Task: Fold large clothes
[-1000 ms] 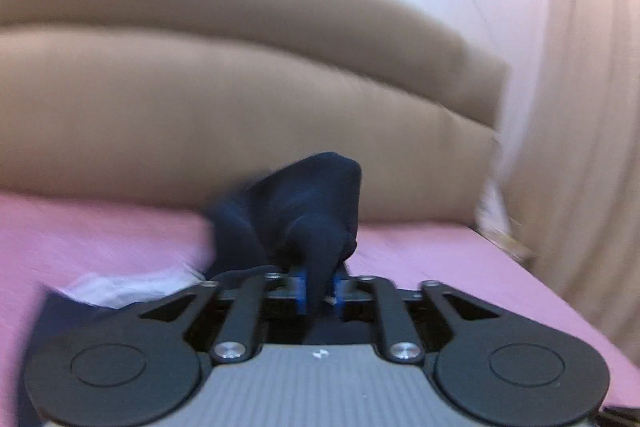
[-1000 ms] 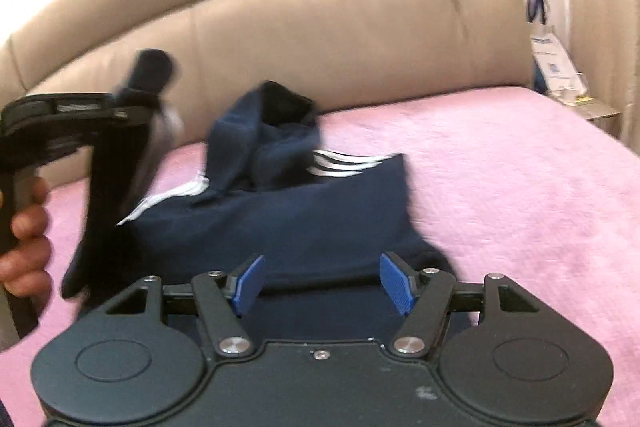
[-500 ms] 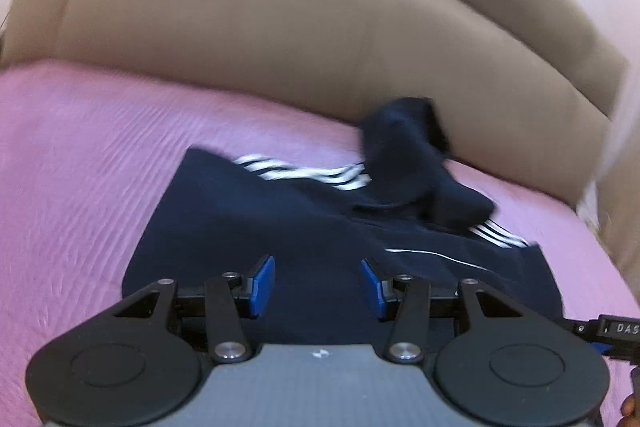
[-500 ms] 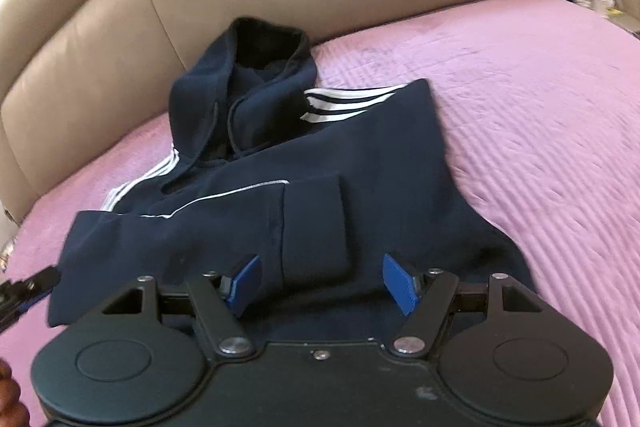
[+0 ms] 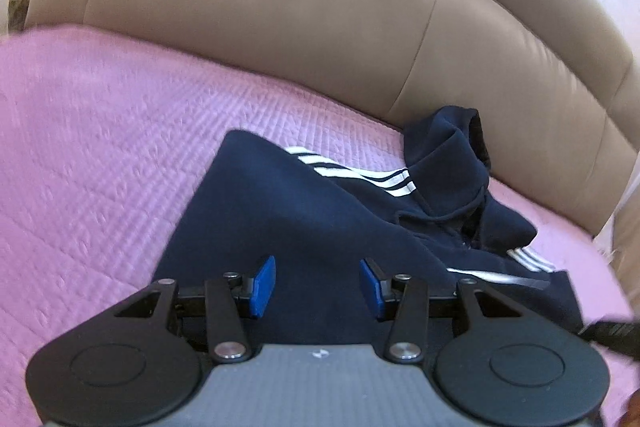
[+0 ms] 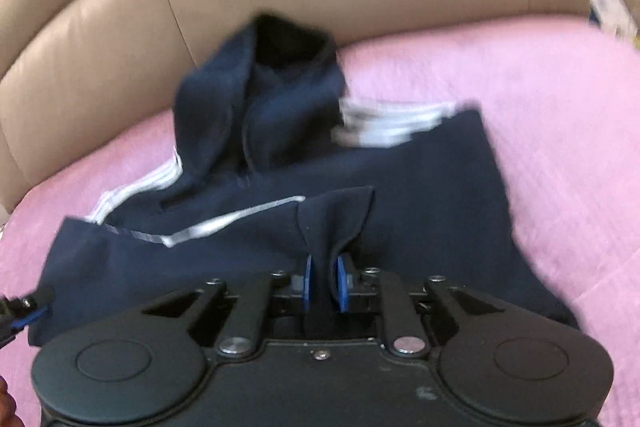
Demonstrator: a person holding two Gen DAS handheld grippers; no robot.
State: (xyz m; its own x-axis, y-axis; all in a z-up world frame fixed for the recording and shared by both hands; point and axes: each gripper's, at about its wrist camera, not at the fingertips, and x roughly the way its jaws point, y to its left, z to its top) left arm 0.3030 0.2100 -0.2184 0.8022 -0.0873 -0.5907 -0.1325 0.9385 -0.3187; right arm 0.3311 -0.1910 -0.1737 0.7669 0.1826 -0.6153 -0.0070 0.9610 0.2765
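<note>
Blue pads of the right gripper (image 6: pixel 325 283) have just been closing and are now pinching the sleeve cuff (image 6: pixel 334 217) of the navy hoodie (image 6: pixel 420 195). Left gripper (image 5: pixel 318 285) is hovering with its jaws spread, nothing between them, hoodie body just beyond. Hoodie is lying flat on the pink bedspread (image 5: pixel 100 147), hood (image 5: pixel 448 163) at the far side against the tan headboard (image 5: pixel 280 11).

Left tongs (image 5: pixel 318 285) apart; right tongs (image 6: pixel 323 283) pinched

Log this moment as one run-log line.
stage: sleeve fold | right gripper: jaws just closed on sleeve cuff | left gripper: open above hoodie
</note>
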